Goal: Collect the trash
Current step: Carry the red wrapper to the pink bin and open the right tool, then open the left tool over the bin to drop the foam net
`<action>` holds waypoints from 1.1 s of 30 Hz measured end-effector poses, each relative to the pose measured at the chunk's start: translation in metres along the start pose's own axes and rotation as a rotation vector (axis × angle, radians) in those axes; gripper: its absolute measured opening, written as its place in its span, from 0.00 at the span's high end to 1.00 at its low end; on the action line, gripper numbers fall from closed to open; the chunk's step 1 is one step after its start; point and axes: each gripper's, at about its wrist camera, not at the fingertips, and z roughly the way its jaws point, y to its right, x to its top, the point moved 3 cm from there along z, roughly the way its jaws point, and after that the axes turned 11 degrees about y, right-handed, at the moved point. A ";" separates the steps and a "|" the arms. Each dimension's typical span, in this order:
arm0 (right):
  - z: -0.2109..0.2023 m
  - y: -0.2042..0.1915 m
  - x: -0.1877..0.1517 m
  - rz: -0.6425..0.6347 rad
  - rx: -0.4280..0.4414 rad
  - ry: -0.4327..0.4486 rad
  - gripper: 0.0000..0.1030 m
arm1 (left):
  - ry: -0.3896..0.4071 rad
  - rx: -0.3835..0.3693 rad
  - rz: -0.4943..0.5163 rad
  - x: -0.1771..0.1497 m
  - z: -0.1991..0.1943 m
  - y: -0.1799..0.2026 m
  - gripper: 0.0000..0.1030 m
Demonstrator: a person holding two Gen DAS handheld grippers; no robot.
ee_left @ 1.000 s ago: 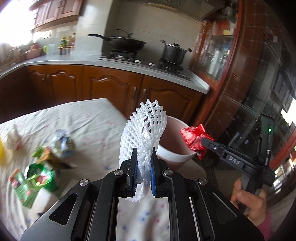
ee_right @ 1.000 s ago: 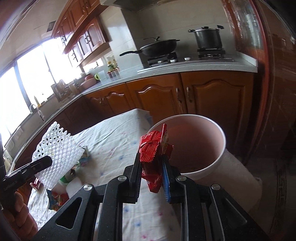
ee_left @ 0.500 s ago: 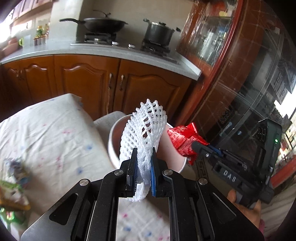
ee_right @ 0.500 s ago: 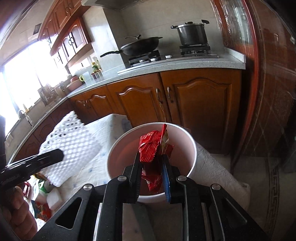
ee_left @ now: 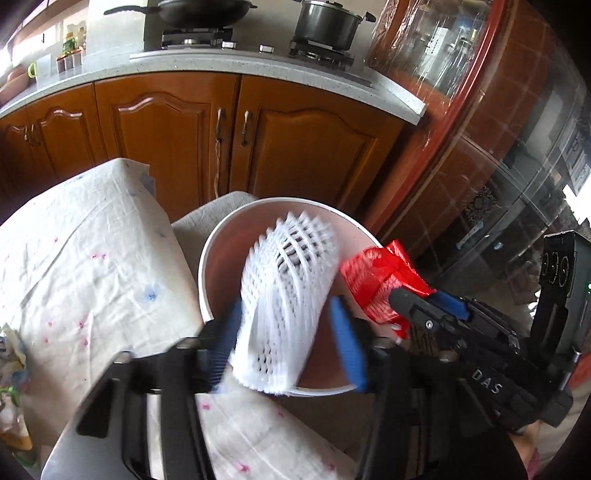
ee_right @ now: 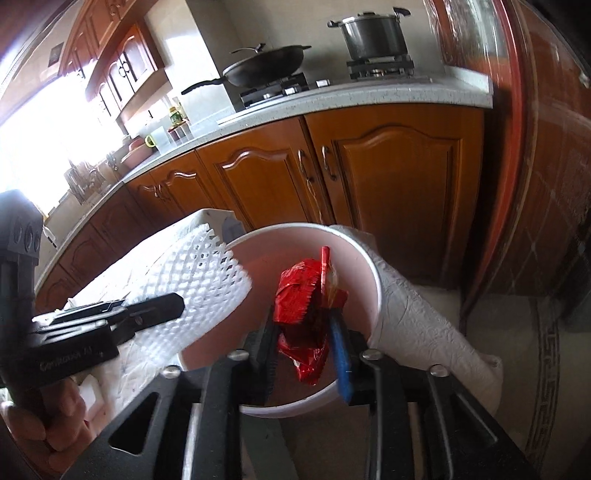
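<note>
Mid-drop at frame centre over the round white plastic bin: left gripper jaws just spread wide around the white foam fruit net, right gripper jaws just parting off the crumpled red foil wrapper; more wrappers left at far-left edge.

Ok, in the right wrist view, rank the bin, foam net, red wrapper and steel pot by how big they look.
1. Pink bin, largest.
2. White foam net, though it sits nearer the camera.
3. Red wrapper and steel pot look alike; the pot stands far back on the stove, so I won't rank them.
</note>
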 end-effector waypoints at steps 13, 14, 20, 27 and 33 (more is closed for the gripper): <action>-0.008 0.001 -0.005 0.039 0.019 0.009 0.41 | 0.027 0.001 -0.050 -0.007 -0.019 -0.018 0.35; -0.008 0.001 -0.005 0.040 0.020 0.011 0.38 | 0.034 0.005 -0.053 -0.008 -0.024 -0.019 0.35; -0.011 -0.007 -0.004 0.045 0.028 0.028 0.33 | 0.075 0.011 -0.077 -0.015 -0.051 -0.032 0.34; -0.022 -0.024 -0.006 0.041 0.054 0.052 0.30 | 0.139 0.032 -0.128 -0.027 -0.091 -0.056 0.32; -0.036 -0.044 -0.012 0.044 0.088 0.087 0.17 | 0.191 0.070 -0.157 -0.042 -0.124 -0.076 0.29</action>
